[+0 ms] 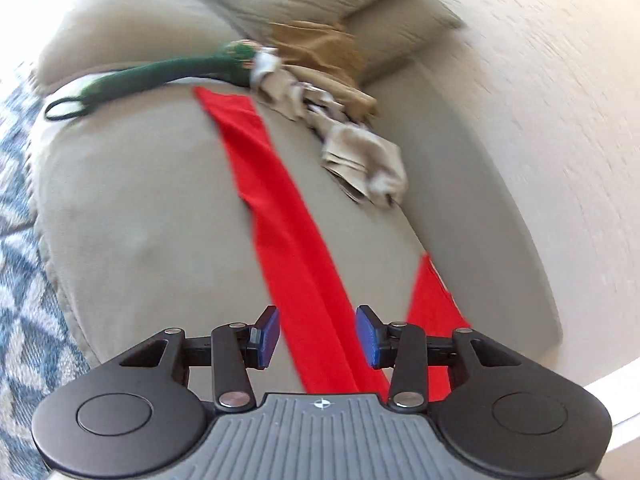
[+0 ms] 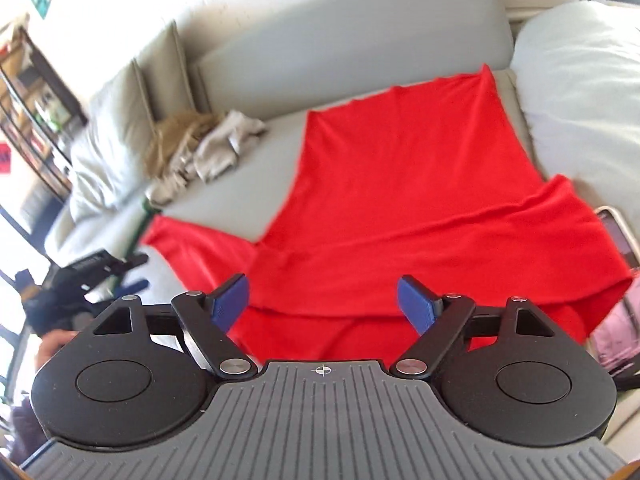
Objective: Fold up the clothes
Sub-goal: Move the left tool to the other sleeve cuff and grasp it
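A red garment (image 2: 400,168) lies spread flat on the grey sofa seat (image 2: 248,168), with a fold across its near part. One long red sleeve (image 1: 260,168) stretches away over the seat (image 1: 140,200) in the left wrist view. My left gripper (image 1: 318,320) is open above the near end of that sleeve; the blue pads (image 1: 270,326) stand apart on either side and do not press the cloth. My right gripper (image 2: 322,286) is wide open just above the garment's near edge, with nothing held.
A crumpled pile of beige and tan clothes (image 1: 344,132) (image 2: 208,148) lies at the back of the seat beside a green item (image 1: 160,76). Cushions (image 2: 120,112) lean at the sofa's end, and a pale pillow (image 2: 580,80) sits on the right. A blue patterned rug (image 1: 20,240) covers the floor.
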### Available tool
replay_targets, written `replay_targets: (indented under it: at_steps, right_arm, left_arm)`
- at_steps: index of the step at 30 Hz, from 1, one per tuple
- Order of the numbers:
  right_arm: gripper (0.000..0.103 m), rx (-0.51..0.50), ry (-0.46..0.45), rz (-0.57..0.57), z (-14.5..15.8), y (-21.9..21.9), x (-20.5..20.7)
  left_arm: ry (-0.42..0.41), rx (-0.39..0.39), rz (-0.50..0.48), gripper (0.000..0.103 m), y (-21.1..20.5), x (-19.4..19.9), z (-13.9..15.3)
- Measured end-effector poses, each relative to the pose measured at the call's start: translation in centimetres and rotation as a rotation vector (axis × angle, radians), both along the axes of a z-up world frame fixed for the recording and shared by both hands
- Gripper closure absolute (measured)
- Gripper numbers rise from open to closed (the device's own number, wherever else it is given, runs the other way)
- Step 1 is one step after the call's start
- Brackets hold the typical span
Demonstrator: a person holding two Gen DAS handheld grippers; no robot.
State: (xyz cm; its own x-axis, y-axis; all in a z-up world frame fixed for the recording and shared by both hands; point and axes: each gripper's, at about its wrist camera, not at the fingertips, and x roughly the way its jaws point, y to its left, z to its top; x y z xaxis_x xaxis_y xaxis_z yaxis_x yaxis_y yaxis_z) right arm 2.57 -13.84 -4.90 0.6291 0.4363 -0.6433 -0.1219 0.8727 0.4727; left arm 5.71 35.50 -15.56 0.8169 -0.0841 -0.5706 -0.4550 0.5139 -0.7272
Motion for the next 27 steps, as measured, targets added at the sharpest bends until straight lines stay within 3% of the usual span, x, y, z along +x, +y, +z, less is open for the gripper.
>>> replay_targets:
  at_steps: [6,8,17,20,23,25,27]
  right_arm:
    - [0.02,0.062,0.048,0.018,0.2,1.5,1.2]
    - [0.02,0.08,0.049,0.012,0.4,1.9,1.3]
    - [0.02,0.083,-0.034,0.024,2.5,4.0,1.6]
    - [0.02,0.079,-0.041,0.037,2.7,4.5,1.7]
    - [0.02,0.071,-0.039,0.038,2.6,4.6,1.8]
    - [0.02,0.081,-0.034,0.034,2.5,4.3,1.9]
    - [0.02,0.084,-0.033,0.029,2.5,4.0,1.9]
  left_arm:
    - [-0.039,-0.293,0.142,0.077,6.0,3.5,-5.9]
    - [-0.066,-0.333,0.168,0.079,6.8,4.6,-6.4]
    - [-0.076,-0.331,0.236,0.078,8.9,9.4,-6.6]
    - [-0.088,-0.365,0.285,0.078,9.8,10.0,-7.0]
    - [-0.076,-0.356,0.316,0.082,10.3,10.4,-6.9]
    - [-0.054,-0.345,0.325,0.09,10.4,10.4,-6.8]
    - [-0.036,-0.299,0.307,0.094,10.4,10.6,-6.1]
